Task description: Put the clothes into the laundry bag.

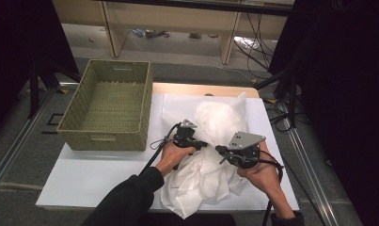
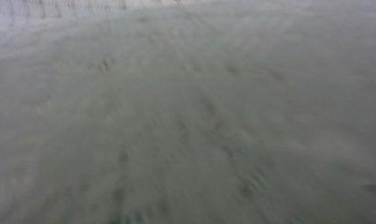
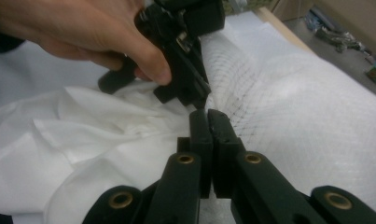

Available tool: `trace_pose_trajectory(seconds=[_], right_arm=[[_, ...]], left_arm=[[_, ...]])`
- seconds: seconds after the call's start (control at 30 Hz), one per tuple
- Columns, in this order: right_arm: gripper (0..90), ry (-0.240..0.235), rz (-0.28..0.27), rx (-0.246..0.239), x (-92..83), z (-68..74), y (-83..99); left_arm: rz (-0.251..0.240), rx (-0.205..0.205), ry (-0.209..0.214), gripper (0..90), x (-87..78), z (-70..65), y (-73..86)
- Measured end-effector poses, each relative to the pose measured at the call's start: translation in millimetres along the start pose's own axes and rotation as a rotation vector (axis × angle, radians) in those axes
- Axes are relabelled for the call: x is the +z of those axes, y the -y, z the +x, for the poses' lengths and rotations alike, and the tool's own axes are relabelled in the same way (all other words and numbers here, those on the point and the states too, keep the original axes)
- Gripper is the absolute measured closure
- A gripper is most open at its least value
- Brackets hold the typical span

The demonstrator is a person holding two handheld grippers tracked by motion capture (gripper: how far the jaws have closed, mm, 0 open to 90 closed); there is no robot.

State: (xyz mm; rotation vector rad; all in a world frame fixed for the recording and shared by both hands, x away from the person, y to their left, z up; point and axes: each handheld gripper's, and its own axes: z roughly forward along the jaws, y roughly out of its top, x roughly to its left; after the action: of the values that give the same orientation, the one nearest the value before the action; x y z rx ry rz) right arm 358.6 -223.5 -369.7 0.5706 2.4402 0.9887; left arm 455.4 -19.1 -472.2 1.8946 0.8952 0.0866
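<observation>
We see a green basket (image 1: 109, 106) with nothing inside. Our right gripper (image 3: 209, 122) is closed by the white cloth (image 1: 210, 174); our left gripper's (image 1: 196, 143) jaws are too hidden to tell

left gripper view blurred grey, its fingers unseen

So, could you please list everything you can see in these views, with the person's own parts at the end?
Basket: one, olive-green woven, empty, on the table's far left corner.
Table: one, white top with a wooden far edge.
Cloth: one, white, crumpled at the near middle of the table.
Mesh bag: one, white netting, beyond the cloth and touching it.
Cables: several, dark, on the floor beyond the table.
Left gripper: one, black, tips down at the cloth and mesh.
Right gripper: one, black, jaws together; whether fabric is pinched is unclear.
Left hand: one, dark sleeve.
Right hand: one.
</observation>
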Motion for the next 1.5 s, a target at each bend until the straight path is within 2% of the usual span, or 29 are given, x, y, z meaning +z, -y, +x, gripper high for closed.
trace_pose_trajectory(seconds=[0.07, 0.1, 0.13, 0.2, 0.23, 0.33, 0.4, 0.43, 0.47, 0.5, 0.57, 0.6, 0.63, 0.73, 0.77, 0.8, 0.93, 0.97, 1.0, 1.03, 1.07, 1.13, 1.23, 1.27, 1.3, 1.4, 1.43, 1.47, 1.5], right_arm=[[90.0, -0.004, 0.011, 0.005, 3.2, -0.6, 3.7], [90.0, -0.004, 0.011, 0.005, 3.2, -0.6, 3.7], [90.0, -0.005, 0.013, 0.011, 3.3, -0.5, 4.3], [90.0, 0.003, 0.008, 0.01, 1.6, -2.2, 3.7], [90.0, 0.006, 0.004, 0.017, -1.0, -2.9, 2.0], [90.0, 0.012, 0.001, 0.016, -1.5, -2.9, 2.2], [90.0, 0.011, 0.0, 0.014, -0.3, -2.5, 1.9], [90.0, 0.011, 0.0, 0.014, -0.3, -2.5, 1.9], [90.0, 0.009, 0.004, 0.017, -0.1, -1.8, 1.8], [90.0, 0.007, 0.008, 0.013, 0.6, -1.4, 2.1], [90.0, 0.009, 0.009, 0.014, 2.1, -1.0, 2.2], [90.0, 0.011, 0.016, 0.02, 3.5, 0.3, 2.7], [90.0, 0.011, 0.016, 0.02, 3.5, 0.3, 2.7], [90.0, -0.001, 0.019, 0.006, 8.3, 2.1, 3.5], [90.0, -0.001, 0.019, 0.006, 8.3, 2.1, 3.5], [90.0, -0.008, 0.012, 0.001, 6.1, 2.5, 1.5], [90.0, 0.0, -0.019, -0.001, -6.5, 1.2, -2.2], [90.0, 0.001, -0.028, 0.017, -10.5, 1.4, -3.1], [90.0, 0.001, -0.028, 0.017, -10.5, 1.4, -3.1], [90.0, 0.002, -0.04, 0.012, -16.2, 0.0, -3.6], [90.0, 0.002, -0.04, 0.012, -16.2, 0.0, -3.6], [90.0, -0.004, -0.03, 0.019, -14.7, 1.8, -2.2], [90.0, -0.011, -0.006, 0.016, -7.4, 3.4, 1.3], [90.0, -0.012, 0.0, 0.015, -5.3, 3.6, 2.7], [90.0, -0.016, 0.011, 0.019, -2.0, 2.5, 6.2], [90.0, -0.011, 0.0, 0.03, -4.6, -1.0, 6.3], [90.0, -0.013, -0.001, 0.029, -5.4, -1.8, 5.6], [90.0, -0.006, -0.003, 0.026, -5.5, -2.6, 5.0], [90.0, -0.006, -0.003, 0.026, -5.5, -2.6, 5.0]], left_arm=[[0.023, 0.05, 0.008, 45.2, -12.1, -7.7, 0.0], [0.023, 0.05, 0.008, 36.8, -12.1, -7.7, 0.0], [0.04, 0.121, -0.025, 36.8, -26.0, -13.7, 1.0], [0.063, 0.195, -0.053, 25.9, -44.2, -18.6, 4.5], [0.114, 0.165, -0.054, 22.9, -56.0, -16.8, 7.2], [0.165, 0.119, -0.082, 20.8, -65.4, -11.7, 13.4], [0.224, 0.112, -0.127, 20.8, -66.4, -4.7, 23.7], [0.248, 0.103, -0.125, 20.8, -64.6, -1.4, 26.5], [0.26, 0.034, -0.107, 21.0, -58.0, 2.0, 30.7], [0.259, 0.008, -0.071, 25.3, -51.9, 3.5, 32.4], [0.233, 0.024, -0.055, 52.5, -43.4, 1.4, 33.7], [0.191, 0.044, -0.005, 72.7, -34.8, -5.2, 31.1], [0.191, 0.044, -0.005, 77.6, -34.8, -5.2, 31.1], [0.103, 0.005, 0.094, 82.3, -23.5, -25.2, 18.2], [0.103, 0.005, 0.094, 82.4, -23.5, -25.2, 18.2], [0.073, 0.017, 0.124, 82.6, -19.4, -35.8, 9.7], [0.026, 0.01, 0.126, 82.8, -16.3, -43.5, -4.4], [0.007, 0.032, 0.09, 82.9, -11.7, -37.9, -13.1], [0.007, 0.032, 0.09, 82.9, -11.7, -37.9, -13.1], [-0.004, 0.002, 0.046, 82.9, -2.6, -24.8, -15.9], [-0.004, 0.002, 0.046, 82.9, -2.6, -24.8, -15.9], [-0.039, -0.061, 0.014, 82.2, 12.6, -11.4, -13.7], [-0.053, -0.016, 0.01, 80.0, 17.7, -11.4, -12.2], [-0.034, -0.008, 0.024, 77.4, 17.5, -11.6, -11.1], [-0.01, -0.006, 0.029, 66.2, 14.9, -12.8, -9.9], [0.024, 0.089, -0.058, 42.7, -10.8, -22.2, -4.1], [0.024, 0.089, -0.058, 36.8, -10.8, -22.2, -4.1], [0.032, 0.139, -0.117, 31.5, -24.3, -20.9, 0.2], [0.032, 0.139, -0.117, 29.7, -24.3, -20.9, 0.2]])
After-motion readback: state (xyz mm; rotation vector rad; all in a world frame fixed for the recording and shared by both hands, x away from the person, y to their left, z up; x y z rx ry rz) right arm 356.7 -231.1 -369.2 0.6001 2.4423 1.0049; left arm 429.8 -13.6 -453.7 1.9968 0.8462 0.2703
